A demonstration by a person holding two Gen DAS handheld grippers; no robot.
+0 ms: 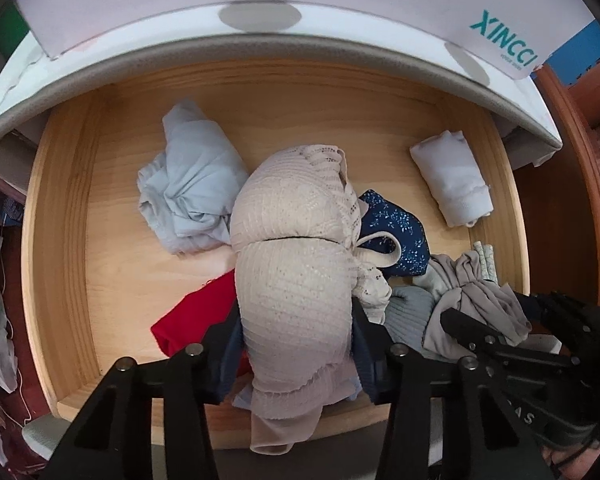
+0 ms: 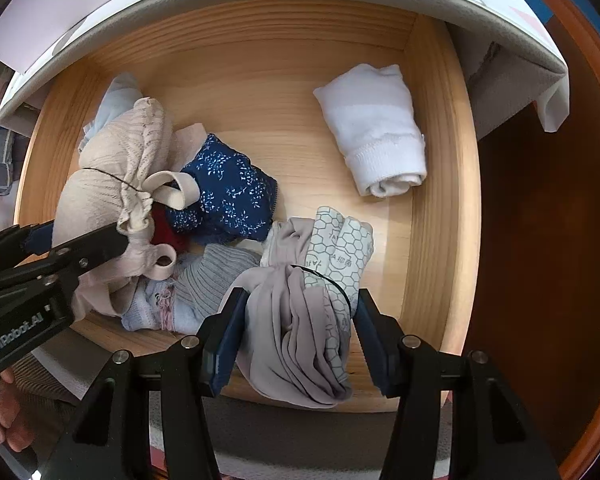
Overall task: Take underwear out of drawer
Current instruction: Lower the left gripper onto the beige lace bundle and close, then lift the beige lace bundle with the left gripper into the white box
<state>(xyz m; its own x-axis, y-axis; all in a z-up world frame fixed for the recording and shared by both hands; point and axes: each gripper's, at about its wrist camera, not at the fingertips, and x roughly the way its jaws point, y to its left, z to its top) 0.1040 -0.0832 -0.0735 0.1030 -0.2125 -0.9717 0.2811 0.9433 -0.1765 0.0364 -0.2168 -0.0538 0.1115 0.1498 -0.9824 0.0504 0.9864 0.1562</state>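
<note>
- Both of my grippers point down into the open wooden drawer (image 1: 60, 240), each with its fingers clamped on a bundle of underwear.
- My left gripper (image 1: 296, 344) pinches the beige lace bra (image 1: 296, 264), folded cup on cup with a thin dark band round it; the blue pads press its lower cup from both sides, at the near edge of the drawer.
- My right gripper (image 2: 296, 336) grips a mauve-grey bundle (image 2: 292, 320) with a honeycomb-printed lining and small characters too tiny to read; a black band loops it.
- "GenRobot.AI" is printed in white on my left gripper's body as seen from the right wrist.
- Crowded between the two bundles lie a grey ribbed piece (image 2: 216, 276) and a red garment (image 1: 196, 320), the red partly under the bra.
- Just behind the bra, touching it, sits a navy floral piece (image 2: 228, 196).
- Farther back, a crumpled pale blue garment (image 1: 188, 184) lies left, and a rolled white one (image 2: 376, 140) sits apart on the right.
- Overhanging the drawer's back is a white top with a white sheet (image 1: 500, 36) marked "XINCCI" in teal.
</note>
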